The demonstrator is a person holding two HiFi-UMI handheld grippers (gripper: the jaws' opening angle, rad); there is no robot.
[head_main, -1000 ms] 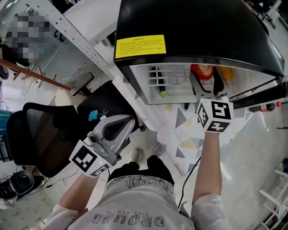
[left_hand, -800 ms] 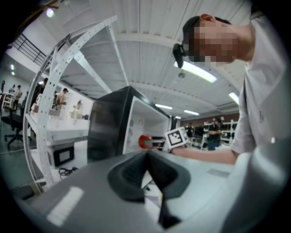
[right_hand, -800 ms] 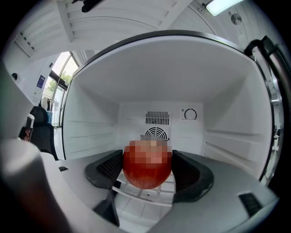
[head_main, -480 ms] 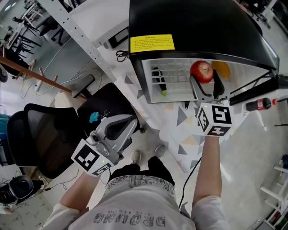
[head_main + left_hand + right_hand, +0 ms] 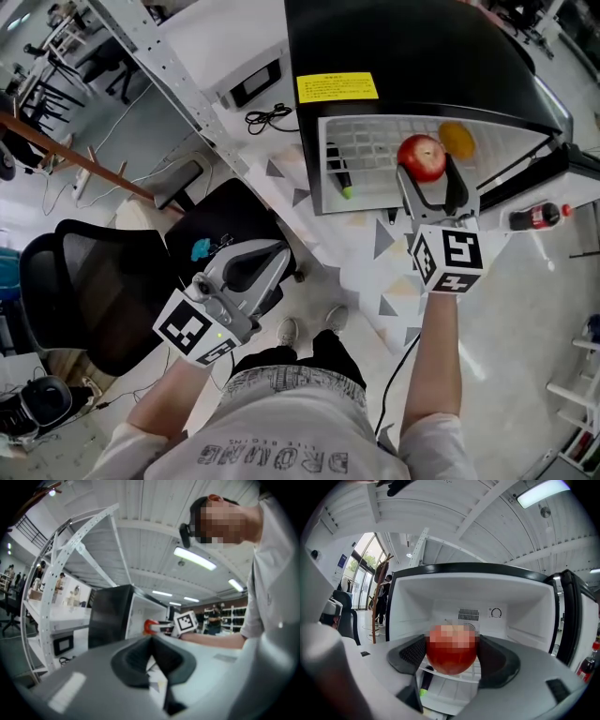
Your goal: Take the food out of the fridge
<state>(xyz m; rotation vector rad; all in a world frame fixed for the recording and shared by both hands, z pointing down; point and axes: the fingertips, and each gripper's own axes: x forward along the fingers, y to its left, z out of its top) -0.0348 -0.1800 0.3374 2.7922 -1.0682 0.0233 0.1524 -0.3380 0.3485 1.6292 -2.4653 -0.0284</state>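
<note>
- apple (image 5: 422, 157) is sitting clamped between the right gripper (image 5: 430, 172) jaws, at the mouth of the open fridge (image 5: 412, 56), just over the front edge of its wire shelf (image 5: 375, 150)
- orange fruit (image 5: 457, 139) and a dark green-tipped item (image 5: 337, 171) are lying on that shelf, untouched
- left gripper (image 5: 246, 267) is hanging low near the person's waist, well apart from the fridge, jaws together, gripping nothing
- task is looking early: one item nearly out, not set down anywhere; two more are waiting inside
</note>
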